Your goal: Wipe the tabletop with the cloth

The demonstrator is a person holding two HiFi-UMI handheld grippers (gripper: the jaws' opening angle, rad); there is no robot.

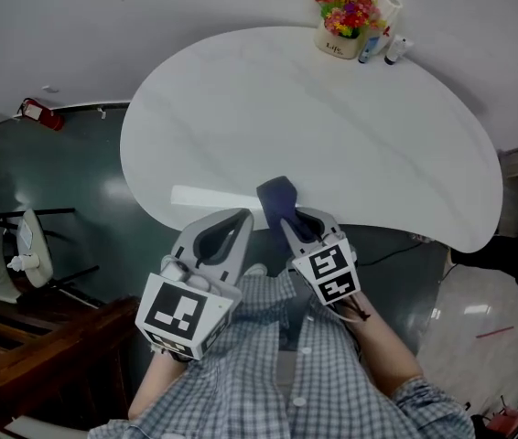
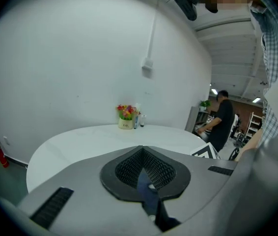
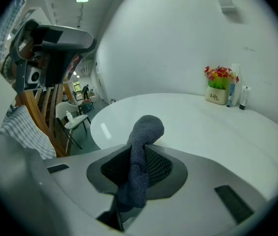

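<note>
The right gripper [image 1: 297, 222] is pinching a dark blue cloth [image 3: 140, 151] between its closed jaws, and the bunched cloth is sticking up just above the near edge of the white table [image 1: 332, 135]. The left gripper [image 1: 227, 234] is hovering just left of it, its jaws drawn together to a thin slit. A dark blue sliver is showing there; I cannot tell what it is. A flower pot [image 1: 339, 37] and small bottles [image 1: 385, 42] are standing at the far edge.

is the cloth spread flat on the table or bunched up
Bunched up. The cloth is pinched as a rumpled wad in the right gripper, its end sticking up past the jaws, not laid on the tabletop.
</note>
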